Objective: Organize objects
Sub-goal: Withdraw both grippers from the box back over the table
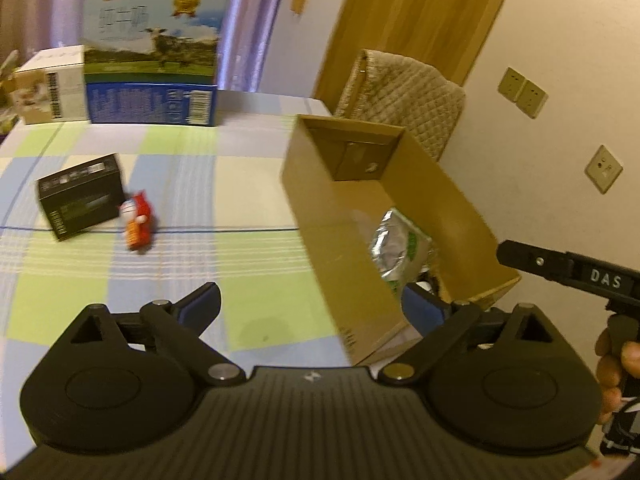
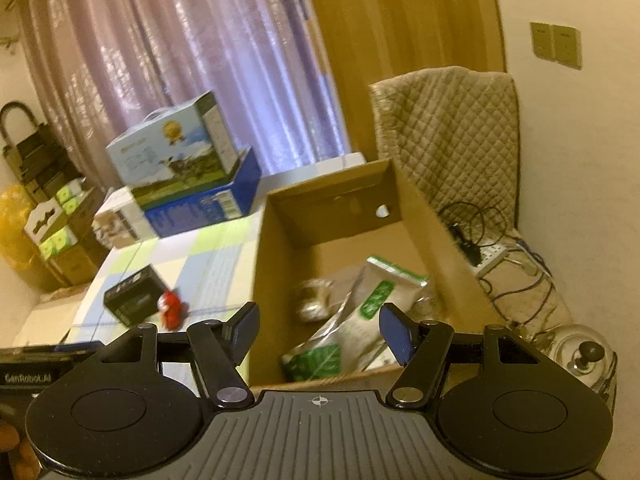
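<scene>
Left gripper (image 1: 311, 307) and right gripper (image 2: 318, 330), both with fingers spread wide and holding nothing. The left gripper straddles the near left wall of the cardboard box (image 1: 320, 216), one finger outside over the desk (image 1: 180, 184), the other at the box's near end. The right gripper hovers above the near rim of the box (image 2: 280, 240). The box stands open at the desk's right edge and contains a silver-and-green pouch (image 2: 360, 320) leaning on its right side, with a blurred roundish silver item (image 2: 312, 300) just beside the pouch. On the checked cloth, well apart from the box, a black carton (image 1: 82, 196) lies tilted, with a small red packet (image 1: 138, 220) touching its right end. At the desk's far edge stand a blue sheep-printed carton (image 1: 154, 52) and a white carton (image 1: 52, 84).
</scene>
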Available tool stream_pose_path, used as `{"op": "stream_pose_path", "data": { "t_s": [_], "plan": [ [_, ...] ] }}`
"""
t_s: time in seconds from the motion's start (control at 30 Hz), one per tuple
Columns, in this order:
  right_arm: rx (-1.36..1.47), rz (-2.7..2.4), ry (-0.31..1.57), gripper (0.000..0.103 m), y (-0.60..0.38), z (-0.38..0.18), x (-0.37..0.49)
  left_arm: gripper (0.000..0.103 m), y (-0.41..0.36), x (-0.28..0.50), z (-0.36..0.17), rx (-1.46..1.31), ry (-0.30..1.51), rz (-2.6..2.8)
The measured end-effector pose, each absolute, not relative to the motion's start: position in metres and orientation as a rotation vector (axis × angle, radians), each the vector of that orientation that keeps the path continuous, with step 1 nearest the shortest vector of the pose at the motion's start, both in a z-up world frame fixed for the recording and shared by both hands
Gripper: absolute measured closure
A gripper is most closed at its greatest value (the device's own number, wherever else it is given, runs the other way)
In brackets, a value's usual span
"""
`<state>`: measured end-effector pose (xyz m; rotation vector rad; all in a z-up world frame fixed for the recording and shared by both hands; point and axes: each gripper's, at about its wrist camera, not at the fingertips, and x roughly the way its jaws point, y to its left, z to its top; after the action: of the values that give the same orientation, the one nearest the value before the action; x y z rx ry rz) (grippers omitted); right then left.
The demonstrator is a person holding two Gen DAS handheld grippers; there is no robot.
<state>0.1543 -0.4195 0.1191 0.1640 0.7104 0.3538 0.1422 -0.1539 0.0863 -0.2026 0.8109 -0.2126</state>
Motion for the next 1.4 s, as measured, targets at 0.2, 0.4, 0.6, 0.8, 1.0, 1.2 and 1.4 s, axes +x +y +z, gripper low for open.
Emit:
{"op": "stream_pose_path", "data": {
  "t_s": [0.2, 0.4, 0.6, 0.8, 1.0, 1.2, 1.4],
  "plan": [
    [0.142, 0.395, 0.725, 0.039, -0.387, 0.114, 0.137, 0.003, -0.122, 0.122, 0.087, -0.188, 0.810, -0.164],
    [0.119, 0.430, 0.736, 0.039, -0.360, 0.112, 0.125, 0.001, -0.095, 0.104, 0.088, -0.171, 0.811, -0.126],
    [0.093, 0.456, 0.741, 0.039, -0.336, 0.112, 0.117, 0.001, -0.073, 0.092, 0.087, -0.167, 0.811, -0.080],
    [0.077, 0.479, 0.747, 0.039, -0.318, 0.109, 0.113, 0.001, -0.056, 0.084, 0.086, -0.171, 0.804, -0.069],
    [0.064, 0.497, 0.764, 0.039, -0.302, 0.103, 0.113, 0.001, -0.045, 0.083, 0.081, -0.143, 0.797, -0.054],
    [0.049, 0.505, 0.780, 0.039, -0.289, 0.094, 0.118, 0.001, -0.033, 0.087, 0.075, -0.126, 0.789, -0.036],
    [0.032, 0.511, 0.792, 0.039, -0.274, 0.083, 0.128, 0.001, -0.012, 0.098, 0.070, -0.101, 0.786, -0.033]
  ]
}}
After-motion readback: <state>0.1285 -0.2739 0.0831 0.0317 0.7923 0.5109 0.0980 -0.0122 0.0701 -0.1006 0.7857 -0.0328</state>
